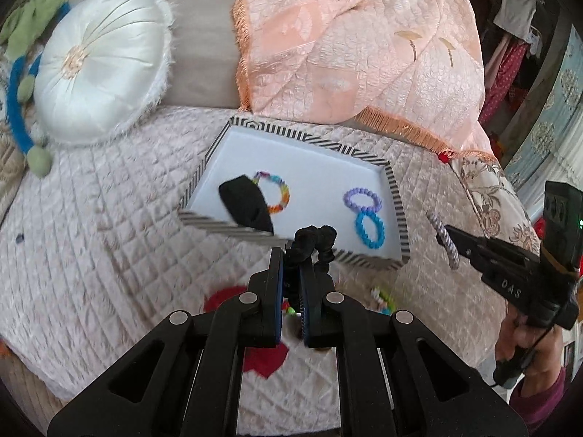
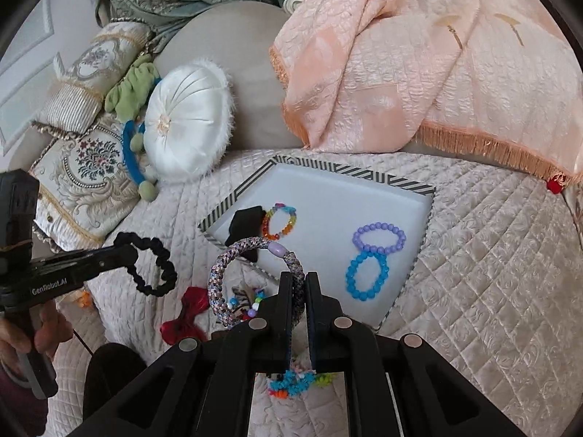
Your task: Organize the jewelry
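**Both claws loaded, tray just ahead**

We see the left claw (image 1: 291,255) pinching a black scrunchie (image 1: 313,244), its two fingers pressed onto the fabric so that the loop sticks up beyond the tips. From the right wrist view the same scrunchie (image 2: 153,266) hangs off the end of the left claw (image 2: 125,251), held clear above the quilted bed cover (image 2: 492,273).

The right claw (image 2: 298,280) is clamped on a woven lilac-grey bracelet (image 2: 237,266) carrying one oval lilac bead; the ring arcs up and to the left of the fingers. In the left wrist view that bracelet (image 1: 446,238) shows edge-on at the tip of the right claw (image 1: 450,235).

Just ahead of both claws lies the striped-rim tray (image 1: 395,196). On its white floor, ahead and to the left of the left claw, a rainbow bead bracelet (image 1: 278,191) sits touching a black cloth piece (image 1: 247,204) (what it is, we cannot tell). Ahead and to the right, a purple bead bracelet (image 1: 362,198) touches a blue bead bracelet (image 1: 370,229).

Below the right claw, on the bed cover, rest a red bow (image 2: 186,315) and a cluster of small mixed beads (image 2: 291,382). Well beyond the tray a round white cushion (image 2: 187,123) and a peach fringed blanket (image 2: 419,73) lie.
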